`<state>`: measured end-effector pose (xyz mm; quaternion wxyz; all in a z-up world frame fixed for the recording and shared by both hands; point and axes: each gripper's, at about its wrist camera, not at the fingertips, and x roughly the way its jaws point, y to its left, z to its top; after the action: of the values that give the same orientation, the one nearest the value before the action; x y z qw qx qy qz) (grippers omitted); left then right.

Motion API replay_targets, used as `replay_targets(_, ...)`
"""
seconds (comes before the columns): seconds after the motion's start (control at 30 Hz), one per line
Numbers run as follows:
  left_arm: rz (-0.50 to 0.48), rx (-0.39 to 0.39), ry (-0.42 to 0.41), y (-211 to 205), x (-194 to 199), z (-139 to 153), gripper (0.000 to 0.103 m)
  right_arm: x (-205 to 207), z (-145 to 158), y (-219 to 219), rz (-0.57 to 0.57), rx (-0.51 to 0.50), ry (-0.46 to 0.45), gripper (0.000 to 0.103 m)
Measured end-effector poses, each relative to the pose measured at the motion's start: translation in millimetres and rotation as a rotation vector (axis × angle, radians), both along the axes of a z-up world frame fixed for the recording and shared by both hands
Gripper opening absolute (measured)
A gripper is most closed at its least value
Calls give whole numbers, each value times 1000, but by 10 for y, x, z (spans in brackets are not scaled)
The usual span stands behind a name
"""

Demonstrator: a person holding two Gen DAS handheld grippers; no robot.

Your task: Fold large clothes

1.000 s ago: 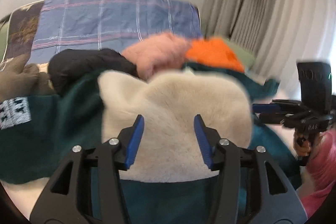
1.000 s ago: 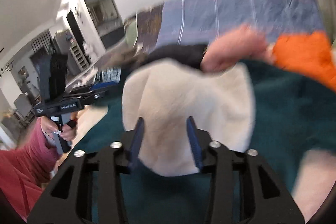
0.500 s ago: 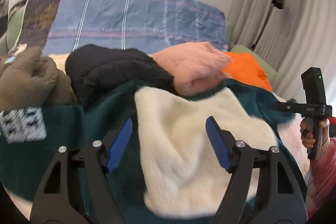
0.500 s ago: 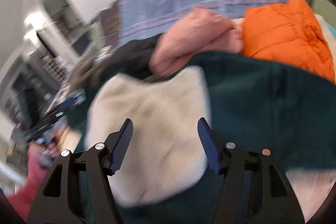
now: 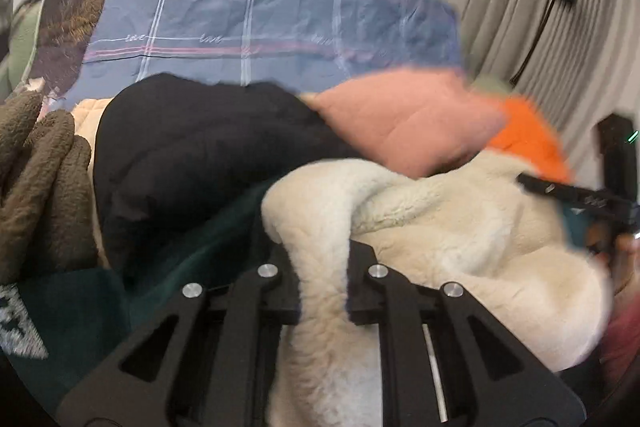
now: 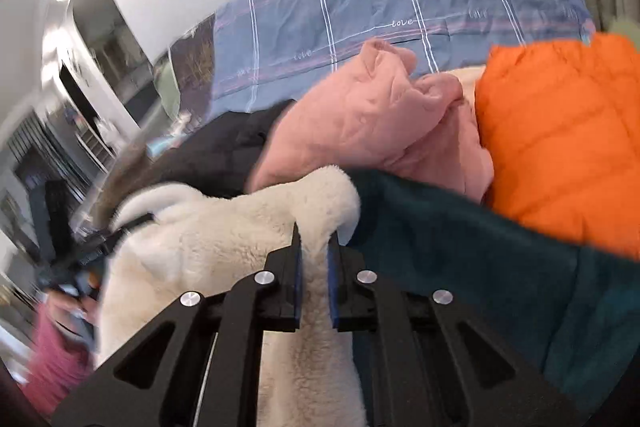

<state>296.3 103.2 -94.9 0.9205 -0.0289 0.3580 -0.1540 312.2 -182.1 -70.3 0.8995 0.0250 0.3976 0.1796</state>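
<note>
On top of the heaped bed, the cream fleece lining [image 5: 460,251] of a dark green fleece jacket [image 6: 472,267] is pinched by the left gripper [image 5: 322,259] and right gripper [image 6: 314,247], so folding is judged barely begun.

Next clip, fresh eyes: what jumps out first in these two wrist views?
The cream fleece lining of a dark green garment fills the middle of both views, bunched and pinched by the left gripper and the right gripper alike. Behind it sit a bright orange puffer jacket to the right, a pink quilted garment at centre and a black padded one to the left, all before a blue checked pillow.
</note>
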Motion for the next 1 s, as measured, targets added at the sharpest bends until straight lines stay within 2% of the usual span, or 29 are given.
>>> replay_targets(0.03,15,94,5,-108,56,-224,17,-4,-193,55,-2,-102,13,15)
replay_targets(0.07,24,148,5,-188,81,-391,22,-5,-410,133,8,-161,10,17)
replay_targets(0.13,42,175,-15,-207,55,-443,27,-69,-435,119,-12,-154,-31,22)
replay_targets(0.17,55,177,-26,-193,27,-364,35,-91,-353,68,-53,-139,-31,34)
replay_targets(0.2,67,180,-32,-161,-5,-318,43,-121,-279,14,-102,-139,-27,39)
replay_targets(0.23,76,178,-35,-107,-80,-230,43,-169,-180,-28,-141,-139,-31,42)
replay_targets(0.3,75,143,-52,12,-274,-72,43,-455,138,-135,-180,-107,-99,42)
replay_targets(0.37,51,89,-82,94,-537,116,43,-854,420,-79,-106,5,-143,41)
replay_targets(0.43,9,30,-78,115,-719,212,43,-1208,521,91,33,109,-143,40)
replay_targets(0.47,-14,3,-60,84,-788,211,43,-1307,504,210,86,120,-132,39)
replay_targets(0.53,-59,-14,15,-96,-869,50,45,-1383,347,454,150,87,-86,38)
replay_targets(0.57,-66,13,48,-203,-869,-60,48,-1342,91,623,162,43,-10,34)
replay_targets(0.6,-64,66,74,-274,-887,-209,49,-1248,-147,724,147,16,69,33)
replay_targets(0.63,-56,160,90,-406,-872,-433,49,-1144,-519,786,113,8,176,32)
replay_targets(0.67,-55,217,70,-489,-890,-566,49,-1149,-610,772,95,39,146,31)
replay_targets(0.73,-47,241,42,-523,-956,-503,49,-1189,-536,801,102,16,118,30)
replay_targets(0.77,-47,234,41,-507,-992,-431,49,-1202,-460,806,95,8,129,30)
replay_targets(0.83,-35,197,32,-404,-1127,-258,58,-1387,-349,790,75,-9,142,30)
replay_targets(0.87,-10,179,15,-309,-1231,-167,70,-1444,-274,769,64,-25,124,32)
replay_targets(0.9,13,164,0,-214,-1303,-108,76,-1518,-201,765,59,-42,90,32)
replay_targets(1.0,100,64,-22,315,-1674,-4,77,-1699,92,806,78,-71,-30,32)
